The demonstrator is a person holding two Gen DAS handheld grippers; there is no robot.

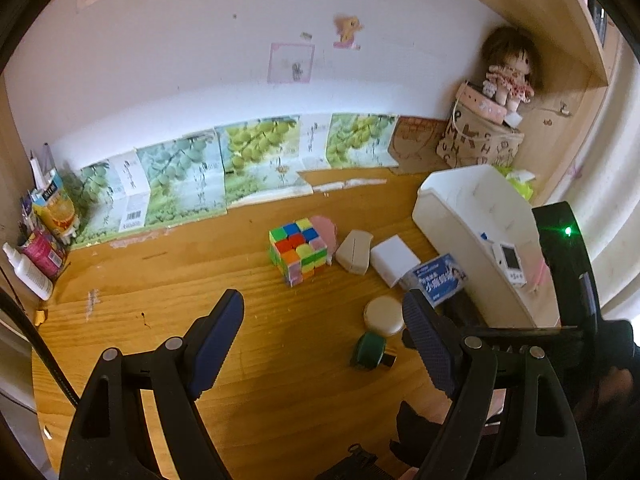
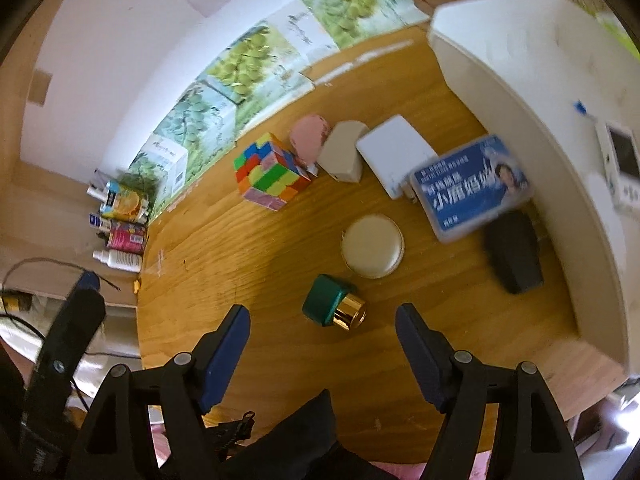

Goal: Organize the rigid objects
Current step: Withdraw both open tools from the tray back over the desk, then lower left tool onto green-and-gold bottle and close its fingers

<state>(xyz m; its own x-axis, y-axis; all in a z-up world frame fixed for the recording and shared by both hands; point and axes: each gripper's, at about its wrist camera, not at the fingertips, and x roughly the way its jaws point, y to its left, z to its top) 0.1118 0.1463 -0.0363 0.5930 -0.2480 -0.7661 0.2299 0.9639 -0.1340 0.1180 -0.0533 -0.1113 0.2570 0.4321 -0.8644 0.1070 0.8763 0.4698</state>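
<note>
Two grippers over a wooden desk (image 1: 180,280), both pointing down at it, both with jaws spread wide and nothing between the pads. Left gripper (image 1: 324,316) hangs above bare wood; the round cream compact (image 1: 383,315) lies just beside its right finger and the green bottle with gold cap (image 1: 370,351) sits a little nearer the camera. Right gripper (image 2: 322,328) is lined up on the same green bottle (image 2: 332,307), which lies on its side just ahead of the fingertips, not touched; cream compact (image 2: 373,246) just beyond it.

Loose items cluster mid-desk: colourful puzzle cube (image 1: 299,249), pink piece (image 1: 325,229) behind it and touching, beige wedge-shaped box (image 1: 353,251) next, white flat box (image 1: 394,258), then blue-labelled clear case (image 1: 438,278) leaning against the white bin (image 1: 460,208). A dark oblong object (image 2: 514,254) lies against the bin's front wall, near the blue case (image 2: 474,184). Inside the bin a small white device with a screen (image 1: 507,257) is visible.

Back wall lined with green fruit-print cartons (image 1: 240,156). Far right corner: doll (image 1: 508,76) sitting on a lettered fabric bag (image 1: 478,142). Left edge: bottles and a juice carton (image 1: 52,208) bunched together. Right-wrist view slightly blurred on the right side.
</note>
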